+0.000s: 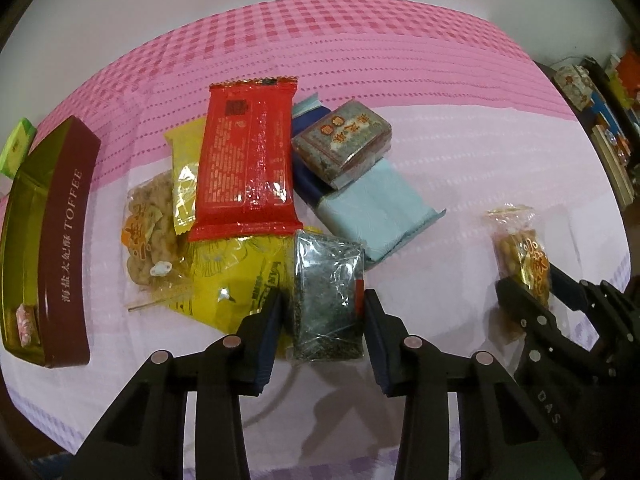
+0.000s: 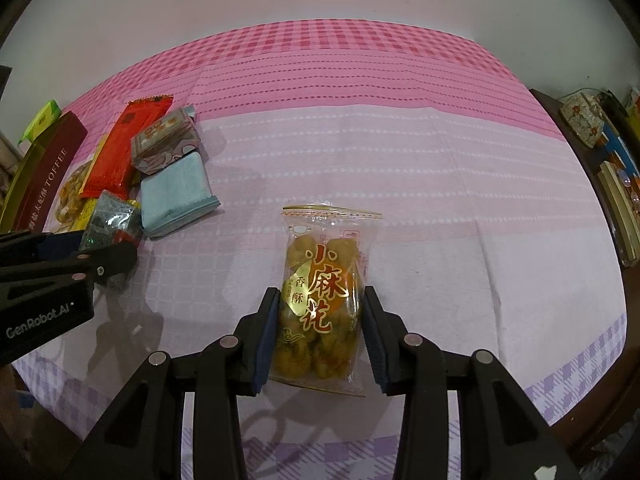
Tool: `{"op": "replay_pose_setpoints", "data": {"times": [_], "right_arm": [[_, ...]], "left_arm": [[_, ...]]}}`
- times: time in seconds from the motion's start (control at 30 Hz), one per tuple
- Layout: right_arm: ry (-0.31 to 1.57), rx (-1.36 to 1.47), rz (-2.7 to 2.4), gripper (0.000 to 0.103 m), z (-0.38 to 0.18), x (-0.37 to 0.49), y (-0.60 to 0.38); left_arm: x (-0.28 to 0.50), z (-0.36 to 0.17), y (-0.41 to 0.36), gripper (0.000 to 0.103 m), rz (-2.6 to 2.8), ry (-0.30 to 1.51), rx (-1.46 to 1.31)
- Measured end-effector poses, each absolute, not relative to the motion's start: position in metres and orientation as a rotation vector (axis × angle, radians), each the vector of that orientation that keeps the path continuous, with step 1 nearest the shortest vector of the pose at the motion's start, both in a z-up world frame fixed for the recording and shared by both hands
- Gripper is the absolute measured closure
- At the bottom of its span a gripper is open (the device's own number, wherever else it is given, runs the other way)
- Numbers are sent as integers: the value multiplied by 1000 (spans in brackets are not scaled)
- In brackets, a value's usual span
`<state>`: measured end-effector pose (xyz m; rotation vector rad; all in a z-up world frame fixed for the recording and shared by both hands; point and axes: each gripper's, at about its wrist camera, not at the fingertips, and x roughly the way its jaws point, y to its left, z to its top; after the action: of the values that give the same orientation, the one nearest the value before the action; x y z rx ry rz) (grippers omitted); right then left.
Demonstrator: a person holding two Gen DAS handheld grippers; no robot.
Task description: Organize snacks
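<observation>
Snacks lie on the pink cloth (image 2: 400, 140); the right gripper (image 2: 320, 336) has its fingers pressed to both flanks of the fried-twist packet (image 2: 320, 300), well apart from the pile (image 1: 248, 184); the left gripper (image 1: 324, 312) clamps the dark clear-wrapped packet (image 1: 326, 296) at the pile's near edge. Both look light, crinkly and slippery; the twists likely brittle, so a gentle hold on the long sides at mid-length suits best.
</observation>
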<state>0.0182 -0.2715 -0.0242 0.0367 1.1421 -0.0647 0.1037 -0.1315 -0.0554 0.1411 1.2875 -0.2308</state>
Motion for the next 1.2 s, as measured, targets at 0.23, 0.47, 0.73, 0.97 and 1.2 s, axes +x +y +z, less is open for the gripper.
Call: {"op": "replay_pose_setpoints", "data": {"times": [0.23, 0.47, 0.73, 0.97, 1.2], "right_arm": [[1140, 31, -68, 65, -24, 17, -270], [1138, 32, -76, 65, -24, 18, -269], [1137, 24, -75, 65, -25, 18, -269], [1135, 22, -78, 66, -25, 17, -269], [1133, 22, -80, 66, -25, 18, -269]], "left_arm": [[94, -53, -130, 63, -249, 1302, 139], [84, -51, -129, 63, -273, 1310, 131], [73, -36, -119, 63, -317, 1306, 114], [68, -17, -107, 63, -337, 1285, 108], [74, 1, -86, 63, -315, 1255, 78]]}}
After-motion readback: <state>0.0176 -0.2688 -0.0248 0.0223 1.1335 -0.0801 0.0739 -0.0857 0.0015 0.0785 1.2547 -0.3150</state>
